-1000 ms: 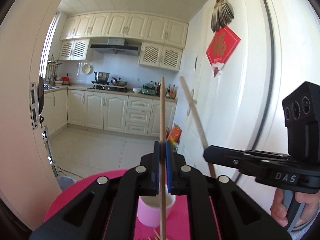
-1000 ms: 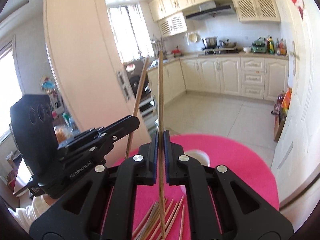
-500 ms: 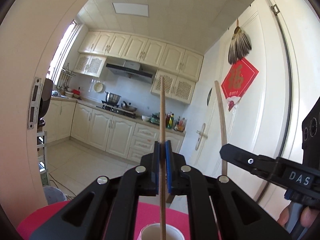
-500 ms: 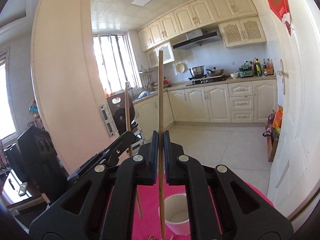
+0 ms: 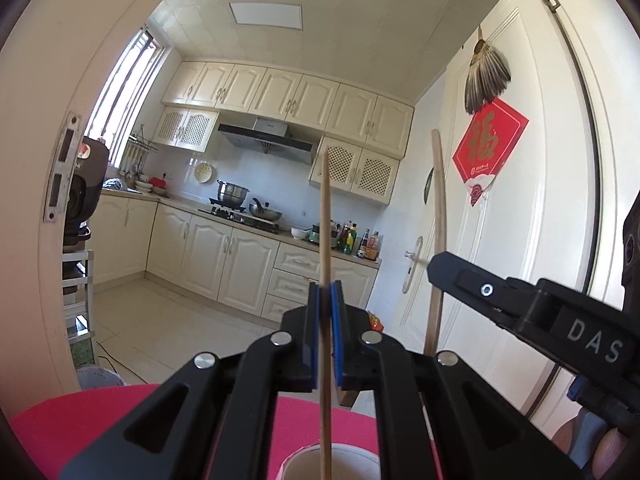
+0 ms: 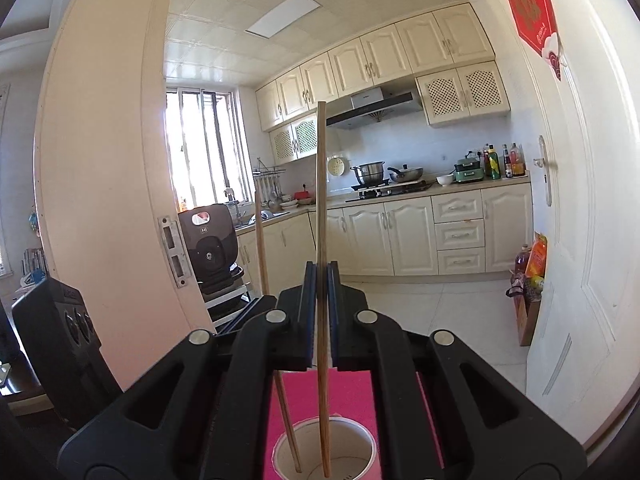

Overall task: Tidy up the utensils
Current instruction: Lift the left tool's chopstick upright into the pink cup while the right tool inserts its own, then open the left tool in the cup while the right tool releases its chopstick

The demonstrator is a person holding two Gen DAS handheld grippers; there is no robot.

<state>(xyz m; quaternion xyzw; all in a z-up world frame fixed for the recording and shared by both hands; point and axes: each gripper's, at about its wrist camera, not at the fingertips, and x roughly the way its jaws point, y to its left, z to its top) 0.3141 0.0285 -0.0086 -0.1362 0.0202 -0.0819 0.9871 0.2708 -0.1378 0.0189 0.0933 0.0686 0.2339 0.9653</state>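
- Gripping one wooden chopstick apiece, we hold both claws over the pink tabletop (image 5: 92, 420), above a pale cup (image 6: 324, 452).
- Our left claw (image 5: 327, 320) is clenched on the left chopstick (image 5: 326, 240), which stands upright between the blue pads; in the left wrist view its lower end drops toward the cup's mouth at the bottom edge.
- Our right claw (image 6: 321, 304) is clenched on the right chopstick (image 6: 321, 208), also upright, and its lower tip sits inside the cup in the right wrist view.
- Seen from the right wrist, the left chopstick leans slightly, and its tip is inside the cup too, just beside the other one.
- From the left wrist we see the right claw's dark body marked "DAS" off to the right, its chopstick rising above it, near a white door (image 5: 552, 240) with a red paper ornament (image 5: 490, 148).
- Beyond lies a kitchen with cream cabinets (image 6: 400, 236) and a stove (image 6: 384, 190) with pots.
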